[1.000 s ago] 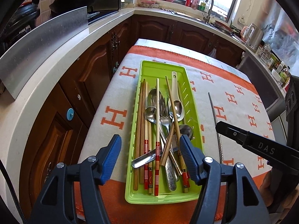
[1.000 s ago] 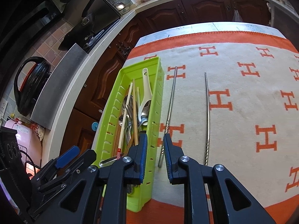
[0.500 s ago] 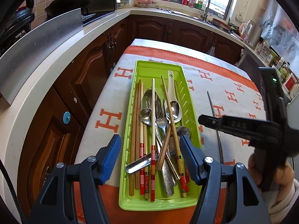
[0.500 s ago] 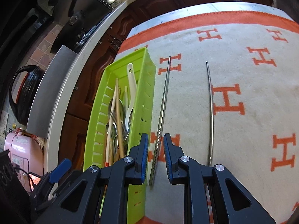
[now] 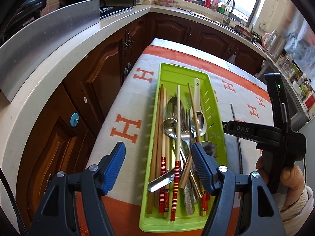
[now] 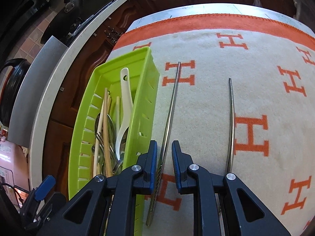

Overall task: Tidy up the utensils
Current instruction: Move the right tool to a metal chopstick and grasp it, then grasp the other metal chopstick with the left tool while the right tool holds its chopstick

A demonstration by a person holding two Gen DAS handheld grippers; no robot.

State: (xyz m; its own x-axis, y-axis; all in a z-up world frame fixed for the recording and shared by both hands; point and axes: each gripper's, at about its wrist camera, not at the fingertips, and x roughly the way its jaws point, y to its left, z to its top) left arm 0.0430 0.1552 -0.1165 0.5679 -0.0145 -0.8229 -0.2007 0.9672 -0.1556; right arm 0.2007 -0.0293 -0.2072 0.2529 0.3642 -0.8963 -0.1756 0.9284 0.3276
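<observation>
The green tray [image 6: 144, 98] sits just beside the near metal chopstick [image 6: 173, 102], so the right gripper [image 6: 164, 169], jaws parted astride it but not yet clenched, could nudge the tray or roll the rod away (thin steel slips). The left gripper [image 5: 157, 169] hovers released over the tray's utensils.

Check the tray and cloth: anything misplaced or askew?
Two metal chopsticks lie apart on the cloth, outside the green tray. In the tray, one spoon lies crosswise over the chopsticks. Right gripper straddles the nearer one, not shut.
</observation>
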